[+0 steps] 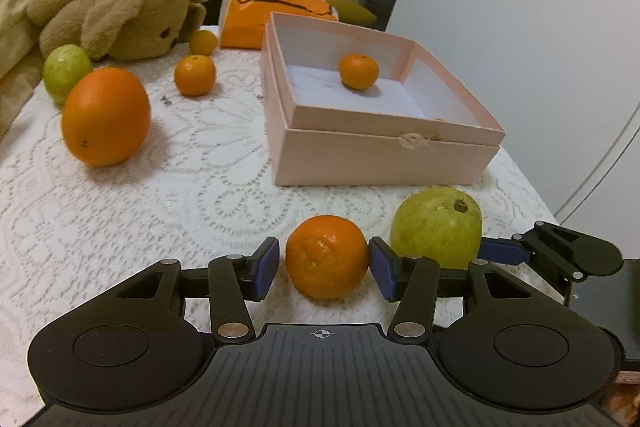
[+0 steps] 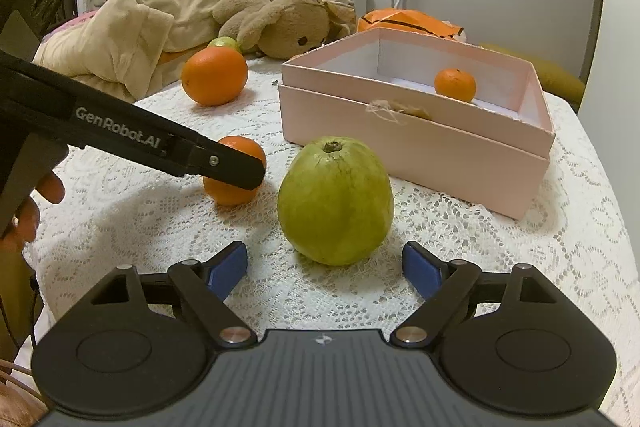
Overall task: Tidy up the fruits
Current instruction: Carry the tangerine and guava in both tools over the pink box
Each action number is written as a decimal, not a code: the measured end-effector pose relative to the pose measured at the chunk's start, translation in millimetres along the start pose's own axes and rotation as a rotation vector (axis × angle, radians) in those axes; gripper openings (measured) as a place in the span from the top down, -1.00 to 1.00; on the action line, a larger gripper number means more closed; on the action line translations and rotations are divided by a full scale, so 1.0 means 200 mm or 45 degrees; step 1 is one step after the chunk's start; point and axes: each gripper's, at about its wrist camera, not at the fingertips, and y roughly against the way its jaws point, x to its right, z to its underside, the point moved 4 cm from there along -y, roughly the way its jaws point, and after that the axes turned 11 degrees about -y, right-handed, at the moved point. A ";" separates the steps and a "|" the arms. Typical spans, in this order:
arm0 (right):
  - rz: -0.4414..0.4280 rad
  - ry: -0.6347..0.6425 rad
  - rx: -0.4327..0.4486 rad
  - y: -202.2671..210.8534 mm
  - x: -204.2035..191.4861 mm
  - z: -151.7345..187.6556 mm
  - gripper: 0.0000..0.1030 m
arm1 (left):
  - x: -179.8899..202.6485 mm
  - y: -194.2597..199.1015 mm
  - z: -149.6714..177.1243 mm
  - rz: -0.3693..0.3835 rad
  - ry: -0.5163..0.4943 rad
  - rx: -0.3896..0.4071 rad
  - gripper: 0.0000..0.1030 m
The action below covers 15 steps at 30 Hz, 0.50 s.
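Observation:
My left gripper [image 1: 324,263] stands open around a mandarin [image 1: 326,257] on the lace cloth; its left pad stands a little off the peel, its right pad at the skin. To the right sits a green guava [image 2: 335,201], just ahead of my open right gripper [image 2: 324,269], whose pads do not touch it. Behind both is an open pink box [image 1: 384,157] with one mandarin [image 1: 359,71] inside. A large orange [image 1: 106,117], two small mandarins [image 1: 195,75] and a second guava [image 1: 66,73] lie at the left and back.
A brown plush toy [image 1: 132,15] and a beige blanket [image 2: 140,27] crowd the far left. An orange bag [image 1: 276,15] lies behind the box. The table edge [image 1: 536,195] drops off at the right. A hand [image 2: 28,211] grips the left tool.

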 end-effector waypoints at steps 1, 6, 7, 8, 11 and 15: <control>0.008 0.004 -0.009 0.00 0.00 0.00 -0.66 | 0.00 -0.02 0.00 0.008 0.001 -0.003 -0.07; 0.003 -0.006 -0.058 0.00 0.01 -0.02 -0.66 | 0.01 -0.02 0.01 0.030 0.005 0.015 0.02; -0.003 -0.009 -0.058 0.00 0.01 -0.02 -0.66 | 0.00 -0.01 0.01 0.026 0.006 0.014 0.02; -0.006 -0.011 -0.057 0.00 0.02 -0.02 -0.65 | 0.00 0.00 0.02 0.015 0.004 0.011 0.03; 0.033 -0.006 -0.028 0.02 0.02 -0.03 -0.64 | -0.01 0.06 0.04 -0.032 -0.008 0.002 0.03; 0.053 0.019 0.082 0.07 0.02 -0.08 -0.64 | -0.03 0.11 0.08 -0.069 -0.008 -0.019 0.03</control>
